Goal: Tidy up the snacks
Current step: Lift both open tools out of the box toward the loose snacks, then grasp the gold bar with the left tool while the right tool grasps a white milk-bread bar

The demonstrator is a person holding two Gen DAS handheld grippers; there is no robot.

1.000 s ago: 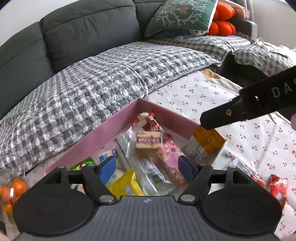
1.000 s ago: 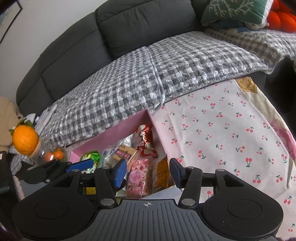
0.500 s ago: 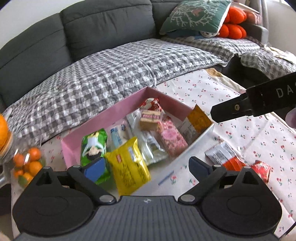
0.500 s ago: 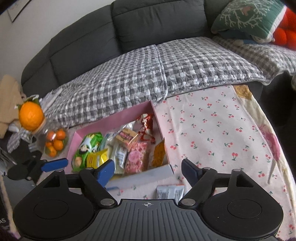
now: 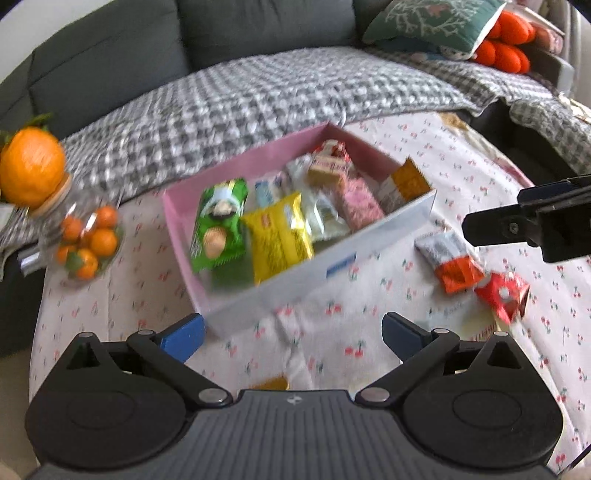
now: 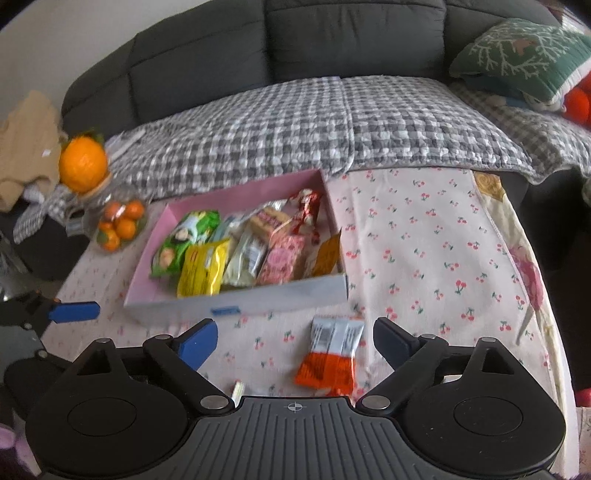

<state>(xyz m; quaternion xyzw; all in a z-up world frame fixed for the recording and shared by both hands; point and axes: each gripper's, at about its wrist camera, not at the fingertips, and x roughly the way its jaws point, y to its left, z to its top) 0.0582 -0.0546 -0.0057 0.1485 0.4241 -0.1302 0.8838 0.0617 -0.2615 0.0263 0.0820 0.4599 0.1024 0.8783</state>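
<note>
Right wrist: one orange-white packet outside box.

The left gripper hangs wide apart over the cloth. Beyond its fingers sits the snack box; right of them lie two wrappers, under the right gripper.

Left wrist view: mounted behind its own jaws, raised above the near edge of the table, looking forward and down toward the sofa, with the pink snack box ahead, slightly left of centre. Right wrist view: same facing from further right, the pink snack box left of centre. Both views share the box, table and sofa, and each catches part of the other gripper at its edge.
</note>
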